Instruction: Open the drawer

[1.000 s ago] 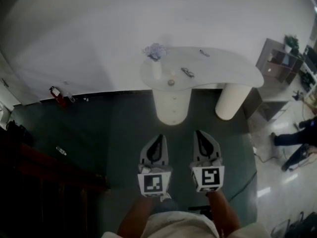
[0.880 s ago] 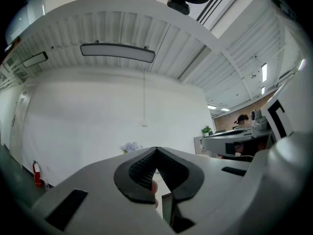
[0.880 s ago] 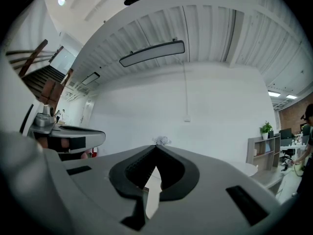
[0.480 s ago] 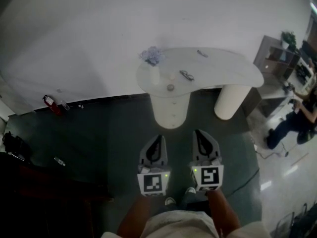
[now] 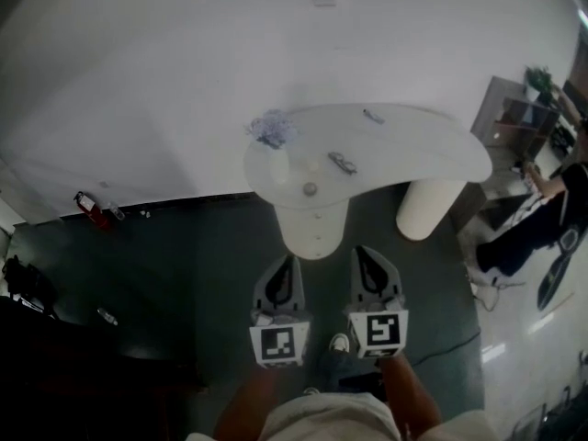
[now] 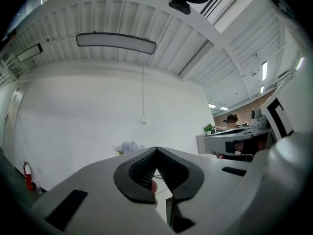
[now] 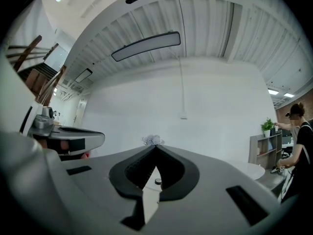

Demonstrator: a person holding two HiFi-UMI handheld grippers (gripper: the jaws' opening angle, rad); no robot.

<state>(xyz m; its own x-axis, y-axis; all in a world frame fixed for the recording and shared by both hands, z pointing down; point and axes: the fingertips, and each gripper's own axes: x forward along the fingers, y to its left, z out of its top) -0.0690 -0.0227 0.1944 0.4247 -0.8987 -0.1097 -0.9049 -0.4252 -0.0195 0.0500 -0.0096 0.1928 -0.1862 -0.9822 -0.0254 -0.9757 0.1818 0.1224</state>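
Both grippers were short of the target, held level side by side over the dark floor [image 5: 184, 246]. The left gripper [image 5: 287, 261] had its jaws closed tip to tip with nothing gripped. The right gripper [image 5: 361, 252] was the same, jaws fully together and empty.

The drawer [image 5: 315, 232] was in the front of the round white pedestal [image 5: 308, 211] under the tabletop [image 5: 413, 145], just ahead of your jaws and not touched. It looked shut. Its front was only faint at this size, with tiny dots that were probably knobs.

Handling, as a guess:
- It was likely rigid, with a curved front that slides straight out toward you.
- It was probably light, and the pedestal looked solid enough to stay put.
- The knob was the only real hold. It was small and likely smooth, so slip was the risk.
- You'd need to open one pair of jaws first, close on the knob squarely, and pull level without twisting.

Containers:
- Nothing could be seen of the drawer's contents while it was closed.
- A small white cup-like thing [image 5: 280, 166] stood on the tabletop near the flowers [image 5: 271, 129], and I couldn't tell whether anything was in it.
- A round bit [image 5: 310, 189], a dark item [image 5: 343, 163] and a pen-like thing [image 5: 373, 116] lay loose on the tabletop, too small to name.
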